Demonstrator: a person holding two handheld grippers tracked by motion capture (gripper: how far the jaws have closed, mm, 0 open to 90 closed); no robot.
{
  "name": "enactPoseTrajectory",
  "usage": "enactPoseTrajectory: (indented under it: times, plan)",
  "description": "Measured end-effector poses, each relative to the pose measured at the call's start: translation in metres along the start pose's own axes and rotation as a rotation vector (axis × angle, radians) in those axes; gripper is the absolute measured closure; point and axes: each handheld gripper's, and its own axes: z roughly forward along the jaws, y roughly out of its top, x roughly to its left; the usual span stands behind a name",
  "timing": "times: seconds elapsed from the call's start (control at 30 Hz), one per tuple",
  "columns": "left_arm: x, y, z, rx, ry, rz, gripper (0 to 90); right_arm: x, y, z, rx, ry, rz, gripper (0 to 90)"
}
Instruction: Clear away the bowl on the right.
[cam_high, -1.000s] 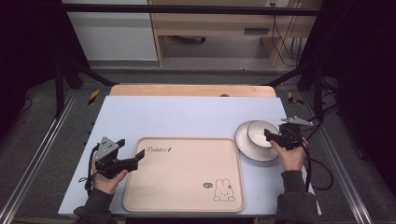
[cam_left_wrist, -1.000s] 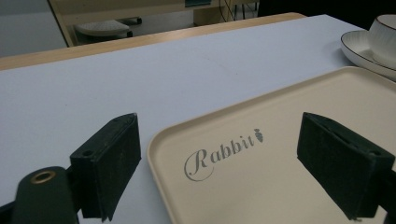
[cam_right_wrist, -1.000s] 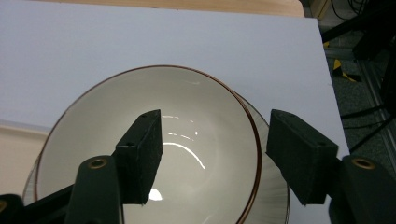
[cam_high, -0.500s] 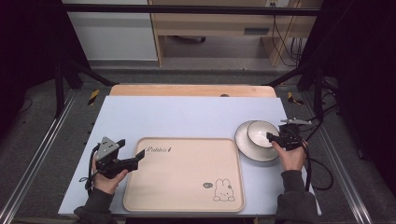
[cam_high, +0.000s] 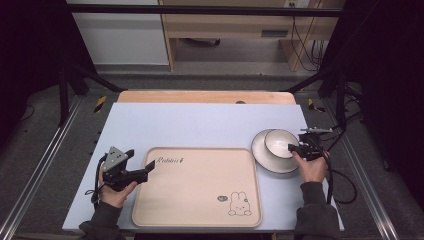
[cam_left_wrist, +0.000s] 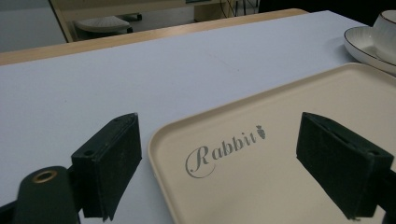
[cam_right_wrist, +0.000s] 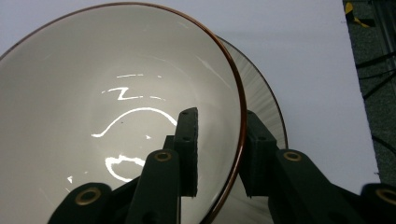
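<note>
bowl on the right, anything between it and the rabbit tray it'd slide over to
Nothing visible does. The bowl sits on a plate just right of the tray, whose surface is bare. The right gripper has just been closing, one jaw on each side of the bowl's rim.

We saw a glossy glazed ceramic bowl (cam_right_wrist: 116, 107) on a matching plate (cam_high: 267, 162), a smooth matt plastic tray (cam_high: 200, 185), matt black fingers (cam_right_wrist: 187, 149), and a matt table (cam_high: 200, 125) with a wooden edge.

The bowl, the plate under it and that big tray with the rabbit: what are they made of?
The bowl looks like glazed ceramic: glossy white inside with sharp light reflections and a thin brown rim. The plate seems to match, white with a dark edge line. The tray looks like matte plastic or melamine, though that is uncertain: smooth cream surface, rounded raised lip, printed lettering and no shine.
</note>
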Motion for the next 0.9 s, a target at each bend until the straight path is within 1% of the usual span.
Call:
enactPoseTrajectory:
  times: [0.07,0.17,0.3,0.33,0.37,0.4,0.47,0.5,0.57,0.6,0.63,0.67,0.7,0.73,0.87,0.9]
  plan:
    - [0.0000,0.0000,0.0000,0.001,0.000,0.000,13.7,0.0001,0.0000,0.0015,0.019,-0.006,0.000,73.7]
    - [-0.0001,0.0000,0.0001,0.003,0.000,0.001,13.8,0.0002,0.0003,0.0022,0.021,-0.011,0.008,74.6]
    - [0.0001,-0.0001,0.0004,0.005,0.001,0.000,13.9,-0.0017,0.0007,0.0029,0.023,-0.004,0.027,76.6]
    - [0.0001,-0.0001,0.0004,0.005,0.001,0.000,13.9,-0.0016,0.0013,0.0027,0.027,0.006,0.049,76.9]
    - [0.0001,-0.0001,0.0005,0.005,0.001,0.000,13.9,-0.0017,0.0014,0.0026,0.027,0.006,0.055,77.3]
    - [0.0000,-0.0001,0.0005,0.005,0.001,0.000,14.0,-0.0029,0.0013,0.0027,0.024,0.009,0.051,77.8]
    - [0.0000,-0.0002,0.0006,0.007,0.001,0.003,14.0,-0.0030,0.0016,0.0031,0.020,0.009,0.068,78.4]
    - [-0.0001,-0.0003,0.0008,0.006,0.002,0.001,14.0,-0.0035,0.0015,0.0032,0.020,0.008,0.066,78.7]
    - [-0.0001,-0.0003,0.0008,0.006,0.002,0.001,14.1,-0.0042,0.0019,0.0033,0.016,0.012,0.083,79.6]
    - [0.0000,-0.0003,0.0009,0.006,0.002,0.001,14.1,-0.0042,0.0019,0.0033,0.016,0.012,0.083,79.6]
    - [0.0003,-0.0003,0.0007,0.008,0.003,0.001,14.2,-0.0035,0.0025,0.0029,0.018,0.013,0.105,80.2]
    - [0.0003,-0.0003,0.0007,0.008,0.003,0.001,14.2,-0.0035,0.0025,0.0029,0.018,0.013,0.105,80.2]
    - [0.0003,-0.0003,0.0007,0.008,0.004,0.000,14.2,-0.0029,0.0029,0.0025,0.017,0.016,0.121,80.4]
    - [0.0003,-0.0003,0.0007,0.006,0.004,-0.002,14.2,-0.0041,0.0022,0.0031,0.011,0.009,0.098,80.6]
    - [0.0002,-0.0001,0.0004,0.006,0.003,-0.001,14.3,-0.0003,0.0032,0.0011,-0.004,-0.003,0.103,81.7]
    - [0.0001,-0.0001,0.0004,0.006,0.004,-0.001,14.3,0.0005,0.0031,-0.0001,-0.013,-0.003,0.086,82.2]
